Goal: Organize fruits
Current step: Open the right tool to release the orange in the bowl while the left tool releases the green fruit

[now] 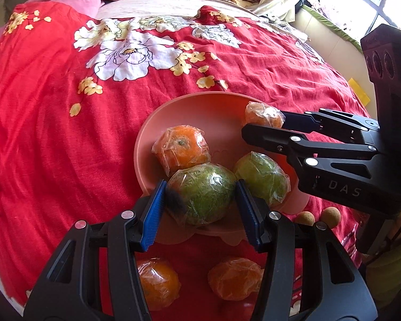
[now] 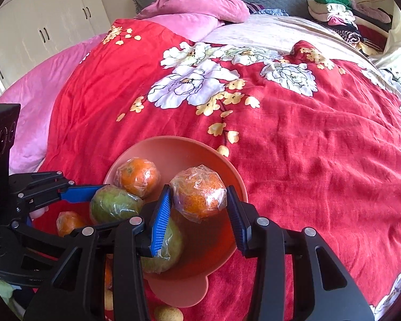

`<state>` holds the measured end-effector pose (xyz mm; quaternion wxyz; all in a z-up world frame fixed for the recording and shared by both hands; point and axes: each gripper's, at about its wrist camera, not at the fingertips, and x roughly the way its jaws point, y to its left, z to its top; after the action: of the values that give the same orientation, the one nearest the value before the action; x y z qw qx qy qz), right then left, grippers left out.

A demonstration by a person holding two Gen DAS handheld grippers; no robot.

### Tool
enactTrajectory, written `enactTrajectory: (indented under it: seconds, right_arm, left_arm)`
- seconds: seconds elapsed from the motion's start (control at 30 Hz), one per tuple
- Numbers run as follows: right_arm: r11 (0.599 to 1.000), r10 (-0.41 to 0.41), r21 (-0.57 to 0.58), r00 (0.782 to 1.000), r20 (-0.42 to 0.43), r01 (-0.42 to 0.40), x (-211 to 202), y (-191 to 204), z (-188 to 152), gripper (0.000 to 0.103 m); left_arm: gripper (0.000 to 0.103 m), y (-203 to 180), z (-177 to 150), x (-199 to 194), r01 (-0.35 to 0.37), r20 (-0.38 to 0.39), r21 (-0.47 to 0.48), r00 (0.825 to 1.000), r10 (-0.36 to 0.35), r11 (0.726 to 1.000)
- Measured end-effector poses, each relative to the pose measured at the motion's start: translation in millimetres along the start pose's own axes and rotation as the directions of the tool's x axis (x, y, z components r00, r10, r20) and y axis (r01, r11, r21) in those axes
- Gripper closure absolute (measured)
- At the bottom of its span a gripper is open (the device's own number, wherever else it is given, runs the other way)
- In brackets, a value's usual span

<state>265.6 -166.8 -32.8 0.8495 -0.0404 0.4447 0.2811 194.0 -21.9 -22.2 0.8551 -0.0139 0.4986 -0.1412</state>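
A pink bowl (image 1: 197,101) (image 2: 173,142) sits on the red floral bedspread. Inside it lie a plastic-wrapped orange (image 1: 183,147) (image 2: 137,176) and a wrapped green fruit (image 1: 262,179) (image 2: 165,246). My left gripper (image 1: 200,186) (image 2: 112,206) is shut on a second wrapped green fruit (image 1: 203,196) (image 2: 115,203), held over the bowl's near rim. My right gripper (image 2: 199,189) (image 1: 264,123) is shut on another wrapped orange (image 2: 199,192) (image 1: 263,113), above the bowl's right side. Two more wrapped oranges (image 1: 157,281) (image 1: 235,278) lie on the bedspread near me.
Small brown round fruits (image 1: 304,218) (image 1: 330,215) (image 2: 168,314) rest beside the bowl's near edge. Pink pillows (image 2: 200,2) and a pile of clothes (image 2: 342,16) lie at the bed's far end. White wardrobes (image 2: 40,26) stand at left.
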Motion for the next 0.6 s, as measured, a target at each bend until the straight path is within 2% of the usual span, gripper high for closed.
enactTrajectory:
  seconds: [0.6]
  right_arm:
    - [1.0,-0.012,0.001,1.0,0.008,0.012,-0.8,-1.0,-1.4,0.062]
  left_arm:
    - [0.059,0.5,0.2,-0.7,0.001,0.0,-0.002,1.0,-0.001,1.0]
